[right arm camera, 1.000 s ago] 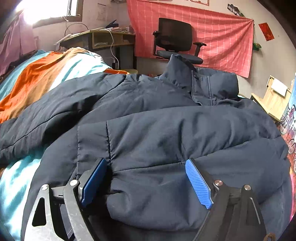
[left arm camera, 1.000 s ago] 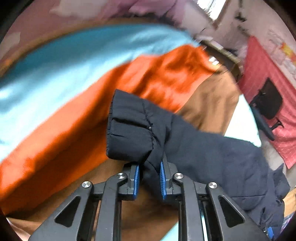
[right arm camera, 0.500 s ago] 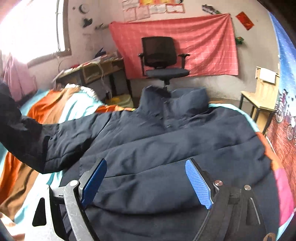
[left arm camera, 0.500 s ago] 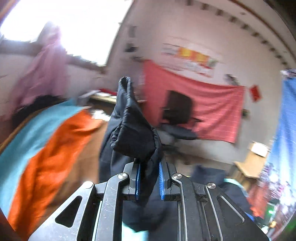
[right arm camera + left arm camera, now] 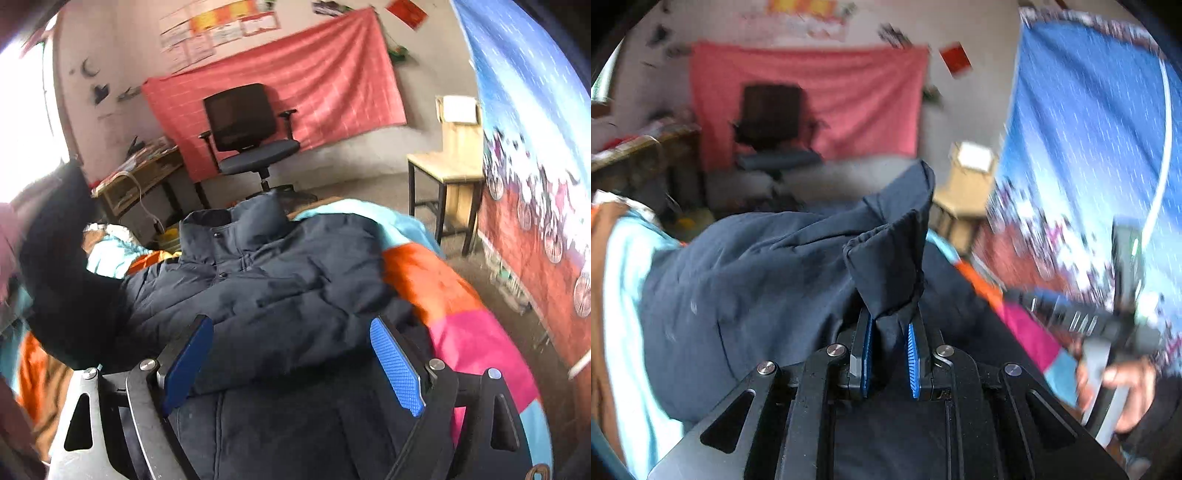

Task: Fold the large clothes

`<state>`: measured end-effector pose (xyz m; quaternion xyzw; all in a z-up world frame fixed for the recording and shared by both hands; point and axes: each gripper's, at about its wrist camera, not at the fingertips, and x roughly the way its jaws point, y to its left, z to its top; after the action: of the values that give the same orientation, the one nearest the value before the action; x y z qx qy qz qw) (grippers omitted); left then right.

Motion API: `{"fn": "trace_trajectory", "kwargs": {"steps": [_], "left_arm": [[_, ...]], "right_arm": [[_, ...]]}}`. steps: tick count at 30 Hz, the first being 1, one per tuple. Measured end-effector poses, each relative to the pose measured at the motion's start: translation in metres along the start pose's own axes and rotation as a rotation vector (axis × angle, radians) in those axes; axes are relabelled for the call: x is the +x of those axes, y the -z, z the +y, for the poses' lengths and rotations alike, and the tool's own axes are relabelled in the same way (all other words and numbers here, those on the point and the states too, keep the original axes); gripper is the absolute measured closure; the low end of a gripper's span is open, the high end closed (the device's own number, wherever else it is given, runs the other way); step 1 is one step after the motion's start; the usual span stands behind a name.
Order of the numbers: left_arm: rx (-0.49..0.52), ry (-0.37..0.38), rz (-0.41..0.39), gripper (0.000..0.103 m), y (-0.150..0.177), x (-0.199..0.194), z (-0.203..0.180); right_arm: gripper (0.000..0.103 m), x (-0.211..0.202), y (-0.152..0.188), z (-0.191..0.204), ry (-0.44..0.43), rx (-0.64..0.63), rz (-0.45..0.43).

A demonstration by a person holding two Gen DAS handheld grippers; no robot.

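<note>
Left wrist view: my left gripper [image 5: 889, 354] is pinching the elastic-hemmed cuff [image 5: 886, 266] of the dark navy quilted puffer jacket [image 5: 750, 288], its ribbed blue pads pressed onto the bunched fabric. The matte, puffy sleeve runs back to the jacket's body, which lies on the bed's striped blanket of orange, light blue, pink and brown [image 5: 624, 295]. At the right edge I see my other hand [image 5: 1123, 391] gripping the right tool's handle, blurred.

The right wrist view shows what the left cannot: the jacket's stand-up collar [image 5: 229, 229] with snap buttons down the front, facing a black mesh office chair [image 5: 247, 133] and a wooden chair [image 5: 447, 162]. My right gripper [image 5: 291, 369] hangs spread wide above the jacket's lower body, holding nothing. The lifted sleeve appears as a dark blur at left.
</note>
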<state>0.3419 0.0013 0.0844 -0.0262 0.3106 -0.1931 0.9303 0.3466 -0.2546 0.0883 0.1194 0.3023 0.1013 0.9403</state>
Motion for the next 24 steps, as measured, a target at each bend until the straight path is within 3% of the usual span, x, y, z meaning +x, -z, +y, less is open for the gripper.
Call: {"fn": "trace_trajectory", "kwargs": {"steps": [5,8,12,14,15,20,24], "left_arm": [[0.026,0.065,0.139,0.09,0.026,0.047,-0.017],[0.029,0.095,0.195,0.083,0.04,0.054,-0.015],[-0.024,0.209,0.221,0.035,0.059,0.036,0.0],[-0.041,0.225,0.186,0.025,0.063,0.023,0.007],[-0.037,0.223,0.169,0.021,0.064,0.017,0.009],[-0.078,0.188,0.107,0.021,0.065,-0.017,0.032],[-0.124,-0.014,0.04,0.021,0.067,-0.045,0.072]], "right_arm": [[0.017,0.008,0.007,-0.033,-0.064,0.14,0.054],[0.017,0.017,0.016,-0.045,-0.112,0.208,0.09],[0.017,0.031,0.033,-0.049,-0.148,0.28,0.135],[0.017,0.037,0.04,-0.049,-0.181,0.305,0.16],[0.017,0.04,0.045,-0.048,-0.199,0.315,0.171],[0.017,0.055,0.065,-0.038,-0.271,0.364,0.242],[0.022,0.06,0.077,-0.027,-0.203,0.328,0.274]]}}
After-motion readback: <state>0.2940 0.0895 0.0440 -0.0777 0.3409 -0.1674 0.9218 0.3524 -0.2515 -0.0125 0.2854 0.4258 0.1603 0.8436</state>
